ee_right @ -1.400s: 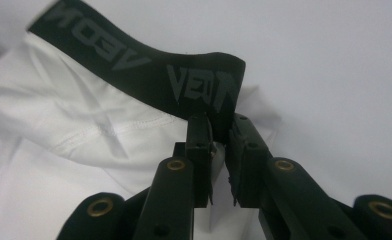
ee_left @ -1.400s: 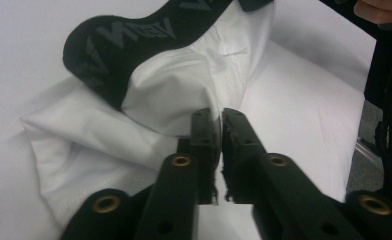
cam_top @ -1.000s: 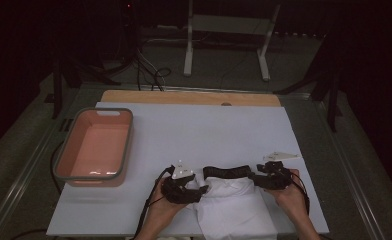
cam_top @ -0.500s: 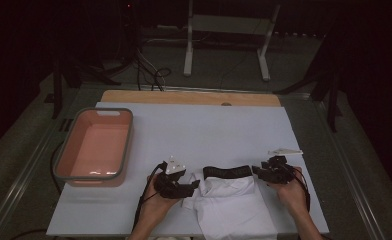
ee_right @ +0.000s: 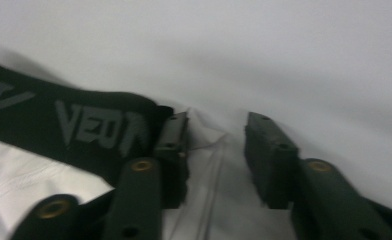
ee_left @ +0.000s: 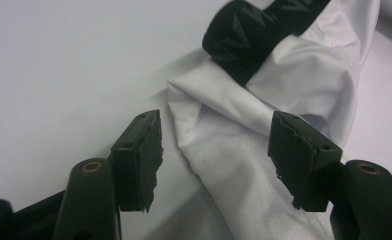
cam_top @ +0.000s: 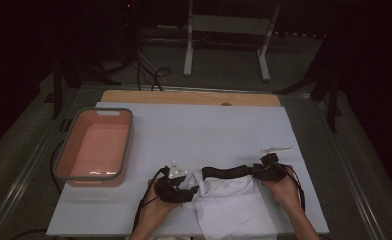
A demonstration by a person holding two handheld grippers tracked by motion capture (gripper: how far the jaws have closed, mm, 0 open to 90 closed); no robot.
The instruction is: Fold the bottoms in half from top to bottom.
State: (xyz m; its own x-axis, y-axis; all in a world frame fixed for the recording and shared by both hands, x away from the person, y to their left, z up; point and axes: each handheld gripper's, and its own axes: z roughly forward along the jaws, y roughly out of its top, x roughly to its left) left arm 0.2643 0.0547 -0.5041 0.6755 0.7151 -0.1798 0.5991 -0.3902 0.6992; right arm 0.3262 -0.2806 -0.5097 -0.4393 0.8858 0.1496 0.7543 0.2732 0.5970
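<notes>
High view: a white garment (cam_top: 236,202) with a black waistband (cam_top: 227,172) lies on the table (cam_top: 204,130) near the person's edge, between the two tongs. The left gripper (cam_top: 188,192) sits at the garment's left edge, the right gripper (cam_top: 260,170) at the waistband's right end. A pink tub (cam_top: 95,146) stands well off to the left of the left gripper, with nothing in it. A small pale strip (cam_top: 276,149) lies just beyond the right gripper.

Left gripper view: the jaws stand apart, with a fold of the white cloth (ee_left: 244,145) lying between them. The pads do not press on it. The waistband (ee_left: 254,35) lies ahead, farther along the garment.

Right gripper view: the jaws have just been closing and stand partly apart, a gap showing between them. A thin edge of white cloth (ee_right: 216,165) runs through that gap; the lettered waistband (ee_right: 84,127) ends right against the left-hand jaw. The picture is blurred, but the pads do not seem to clamp the cloth yet.

Progress, as I judge it: this is early. Both tongs are placed at the garment's two sides, neither has a grip, and the garment is crumpled. Gripping, lifting and whatever folding or moving follows are all left to do
</notes>
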